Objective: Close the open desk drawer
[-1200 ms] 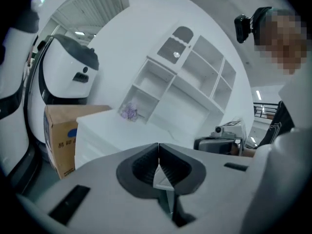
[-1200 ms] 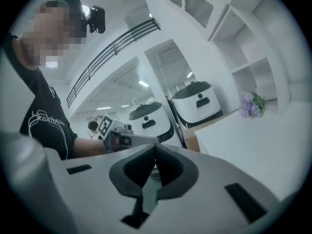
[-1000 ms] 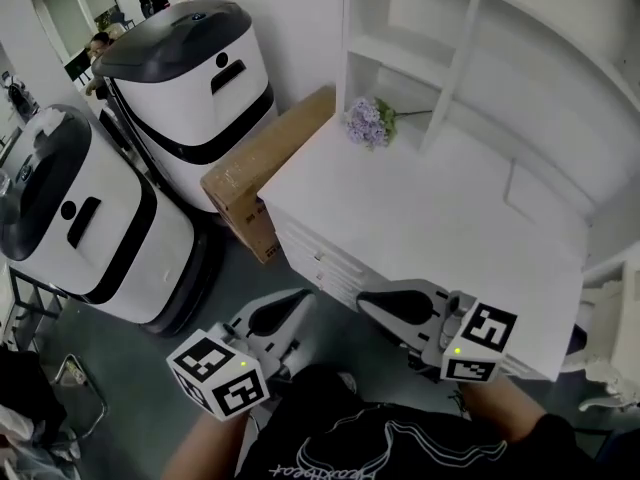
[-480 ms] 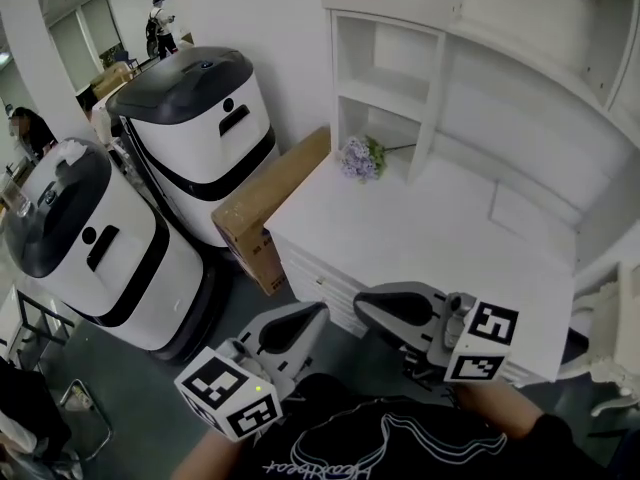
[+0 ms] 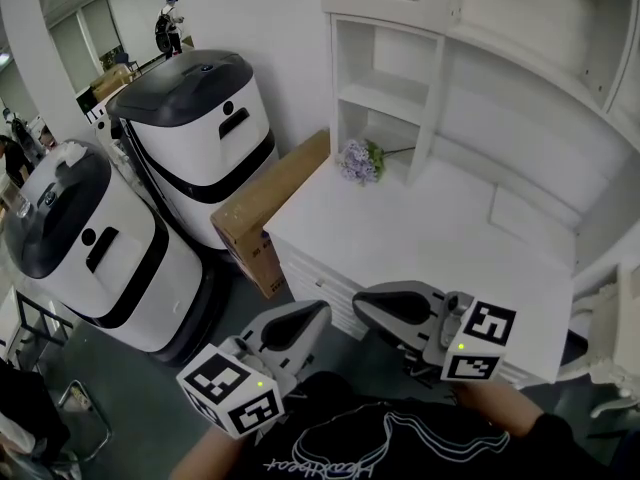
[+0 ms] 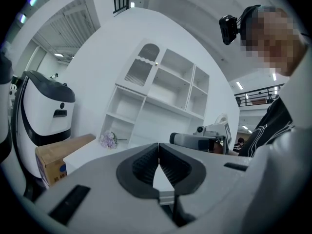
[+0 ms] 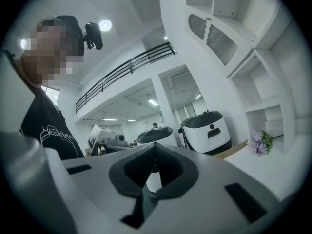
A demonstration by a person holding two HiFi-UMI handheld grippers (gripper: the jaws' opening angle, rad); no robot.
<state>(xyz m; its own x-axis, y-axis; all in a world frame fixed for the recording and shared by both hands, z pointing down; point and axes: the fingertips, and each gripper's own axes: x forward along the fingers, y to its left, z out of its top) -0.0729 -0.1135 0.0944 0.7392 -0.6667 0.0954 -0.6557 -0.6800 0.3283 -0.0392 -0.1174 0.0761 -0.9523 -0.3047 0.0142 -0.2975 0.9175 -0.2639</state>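
Note:
The white desk (image 5: 430, 238) fills the right of the head view, with its drawer fronts (image 5: 312, 271) on the near left side; I cannot tell from here how far any drawer stands out. My left gripper (image 5: 318, 310) hovers just below and in front of those fronts, jaws shut on nothing (image 6: 159, 144). My right gripper (image 5: 358, 301) hangs beside it at the desk's front edge, also shut and empty (image 7: 155, 144). The two tips sit close together, apart from the desk.
Two large white-and-black machines (image 5: 195, 128) (image 5: 85, 248) stand on the left. A cardboard box (image 5: 265, 203) leans between them and the desk. A purple flower bunch (image 5: 360, 160) lies on the desktop under white shelves (image 5: 400, 88). People stand far back.
The head view has lifted and now takes in more of the shelves. My left gripper has moved slightly right toward the drawer fronts; the right gripper has barely shifted.

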